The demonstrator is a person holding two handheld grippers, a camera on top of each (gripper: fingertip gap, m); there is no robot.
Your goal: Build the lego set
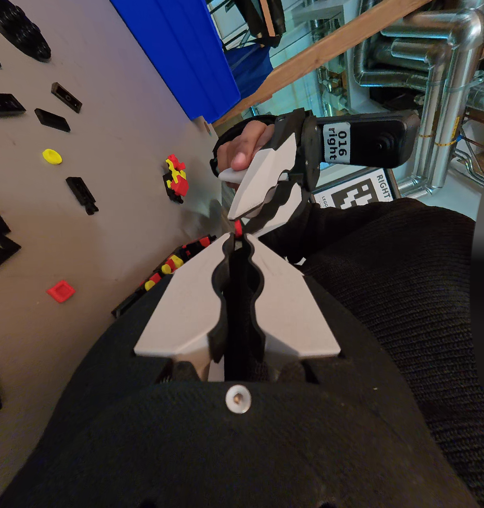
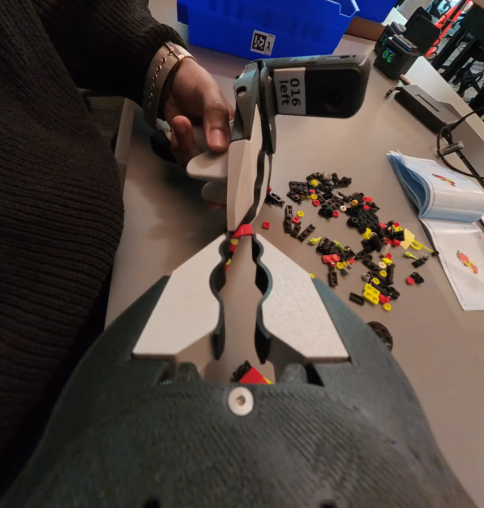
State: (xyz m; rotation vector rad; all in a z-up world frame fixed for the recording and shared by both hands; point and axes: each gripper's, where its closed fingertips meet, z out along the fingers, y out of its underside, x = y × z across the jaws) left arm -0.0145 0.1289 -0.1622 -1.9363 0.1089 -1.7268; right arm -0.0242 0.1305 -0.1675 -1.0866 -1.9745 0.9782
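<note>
My left gripper (image 1: 238, 239) is shut, its tips pinching one end of a long black, red and yellow lego model (image 1: 175, 264). The rest of the model runs back beside its left finger. My right gripper (image 2: 240, 237) is shut on a small red piece (image 2: 242, 230) and holds it against the model's end (image 2: 231, 248), tip to tip with the left gripper (image 2: 235, 224). In the left wrist view the right gripper (image 1: 239, 220) comes in from above with the red piece (image 1: 238, 228) between the two sets of tips. Both are held above the grey table.
A pile of loose black, red and yellow pieces (image 2: 359, 228) lies to the right, with an open instruction booklet (image 2: 441, 198) beyond. A blue bin (image 2: 263, 22) stands at the back. A small red-yellow sub-build (image 1: 176, 178), a yellow round piece (image 1: 52, 156) and a red tile (image 1: 60, 290) lie on the table.
</note>
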